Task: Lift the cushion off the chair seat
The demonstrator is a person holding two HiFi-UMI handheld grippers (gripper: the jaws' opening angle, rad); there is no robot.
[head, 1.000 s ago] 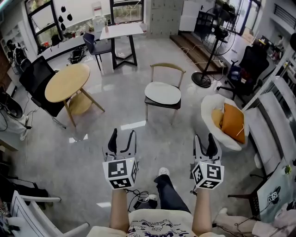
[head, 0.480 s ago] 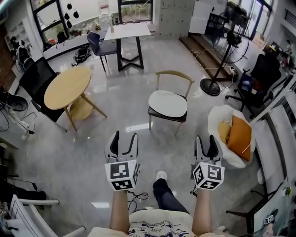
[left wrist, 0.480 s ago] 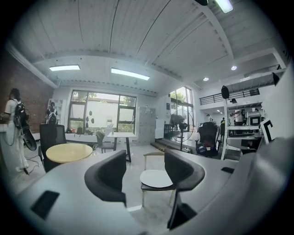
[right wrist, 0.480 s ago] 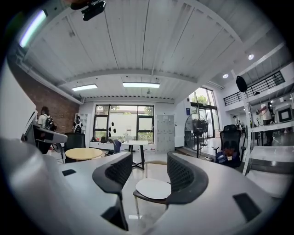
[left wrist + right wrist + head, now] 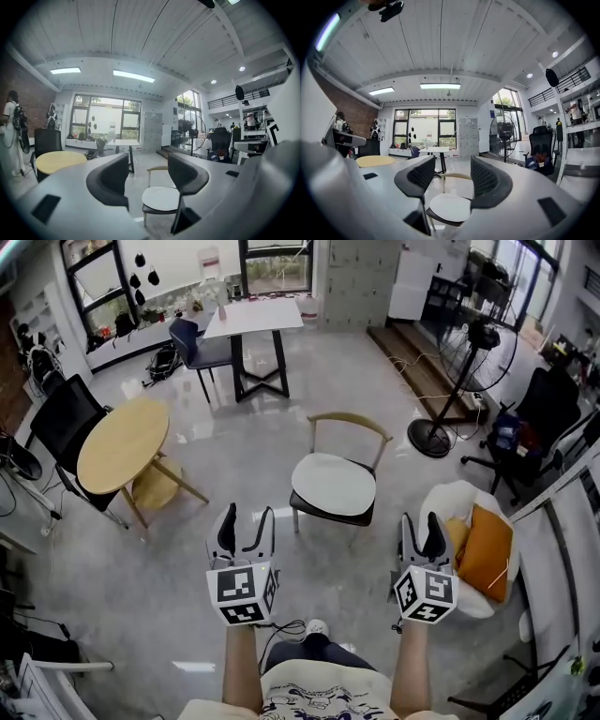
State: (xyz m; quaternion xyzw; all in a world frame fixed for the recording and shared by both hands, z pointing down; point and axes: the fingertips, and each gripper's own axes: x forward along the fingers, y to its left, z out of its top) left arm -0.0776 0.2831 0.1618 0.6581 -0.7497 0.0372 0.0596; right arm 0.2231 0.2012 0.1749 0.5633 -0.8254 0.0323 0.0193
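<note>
Head view: left gripper (image 5: 247,526) and right gripper (image 5: 422,535) are held out side by side at the bottom, both pointing to 12 o'clock. In both gripper views the jaws are wide apart with nothing between the pads, only the far chair framed in the gap.

The white cushion (image 5: 335,484) lies flat on the seat of the wooden chair (image 5: 350,420). It is at 12 to 1 o'clock from the left gripper and 11 o'clock from the right, well apart from both.

Writing: the marker cubes (image 5: 242,592) carry black-and-white square codes. A blue wall sign (image 5: 492,114) is too small to read.

Containers: a white tub seat (image 5: 448,498) at 4 o'clock of the chair holds an orange pillow (image 5: 487,551) leaning upright and a yellow pillow (image 5: 457,532) touching it on the left.

Around the chair are a round wooden table (image 5: 122,442) at 9 to 10 o'clock, a white-topped table (image 5: 255,315) on black legs at 11 o'clock and a standing fan (image 5: 433,439) at 2 o'clock. The floor (image 5: 187,549) is glossy grey.
</note>
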